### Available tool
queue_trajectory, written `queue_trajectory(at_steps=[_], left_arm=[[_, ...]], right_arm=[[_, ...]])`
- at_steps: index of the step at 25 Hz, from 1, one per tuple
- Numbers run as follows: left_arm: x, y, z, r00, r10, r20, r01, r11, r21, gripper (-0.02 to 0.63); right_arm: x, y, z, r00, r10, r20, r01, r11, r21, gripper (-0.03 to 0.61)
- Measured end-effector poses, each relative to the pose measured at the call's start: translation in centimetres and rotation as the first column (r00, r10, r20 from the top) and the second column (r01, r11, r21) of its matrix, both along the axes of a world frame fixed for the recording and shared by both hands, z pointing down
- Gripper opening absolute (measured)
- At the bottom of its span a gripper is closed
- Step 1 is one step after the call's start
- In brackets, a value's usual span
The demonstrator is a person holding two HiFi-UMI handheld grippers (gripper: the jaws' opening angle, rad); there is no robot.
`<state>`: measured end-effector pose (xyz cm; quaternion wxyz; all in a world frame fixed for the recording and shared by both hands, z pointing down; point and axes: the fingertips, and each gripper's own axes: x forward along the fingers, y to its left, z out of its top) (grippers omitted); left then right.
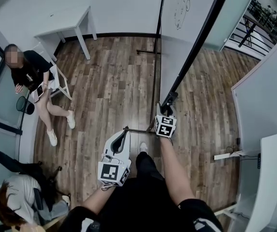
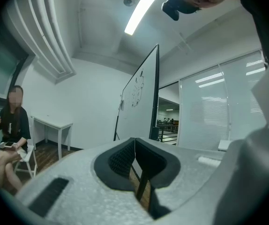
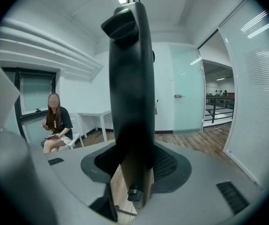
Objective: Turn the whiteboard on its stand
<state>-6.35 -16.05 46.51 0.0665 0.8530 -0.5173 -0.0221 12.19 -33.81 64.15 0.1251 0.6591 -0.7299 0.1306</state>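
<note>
The right gripper [image 1: 169, 100] is clamped on the whiteboard [image 1: 177, 52]. In the right gripper view its dark ribbed pads sit on either side of the board's black frame edge [image 3: 132, 78], a smooth, rounded strip that rises straight up from the right gripper [image 3: 133, 165] and fills the middle of the view. A small round knob shows at the lower end of the strip, just above the pads.

From the head view the board runs away from this gripper as a long flat panel with a glossy white face, and faint pen sketches lie near its far end. The thin black metal stand [image 1: 154, 76] stands just to the left of the gripped edge, with a slim foot bar lying on the floor between the two grippers.

The left gripper [image 1: 125, 132] hangs lower and to the left, apart from the board, its grainy white shell pointing level. Its jaws are pressed together with nothing between them. In the left gripper view the black pads of the left gripper [image 2: 134, 149] meet in a thin line, and the whiteboard [image 2: 141, 107] stands beyond them, seen nearly edge-on.

The floor [image 1: 114, 81] is brown wood planks. Well to the left of both grippers, a seated person [image 1: 32, 76] is on a white chair near a plain white table [image 1: 66, 28].
</note>
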Motion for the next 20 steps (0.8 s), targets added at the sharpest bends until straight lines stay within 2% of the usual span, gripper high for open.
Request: queue_trajectory(at_steps=[20], left_arm=[[-5.7,13.6,-0.5,1.0,-0.003,-0.003,0.003,1.0,0.026,0.017]], right_arm=[[-4.5,11.8,0.1,1.0,0.001,-0.003,-0.001,1.0,0.003,0.186]])
